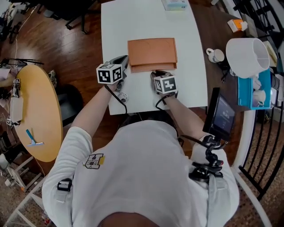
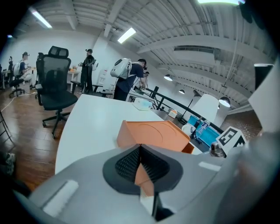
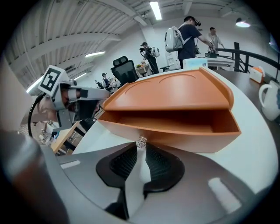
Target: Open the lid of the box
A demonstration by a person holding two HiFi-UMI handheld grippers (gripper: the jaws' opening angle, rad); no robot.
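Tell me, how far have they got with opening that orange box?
Partly done: a gap already shows between the lid and the lower front of the orange box. In hand: the right gripper appears to pinch the small knob on that front, while the left gripper sits at the box's left front corner, perhaps steadying it. Left: opening it fully; the inside is barely exposed.

A white desk (image 1: pixel 191 75) carries an orange box (image 1: pixel 152 53) near its middle and, well apart at its far edge, a small pale box (image 1: pixel 174 4).
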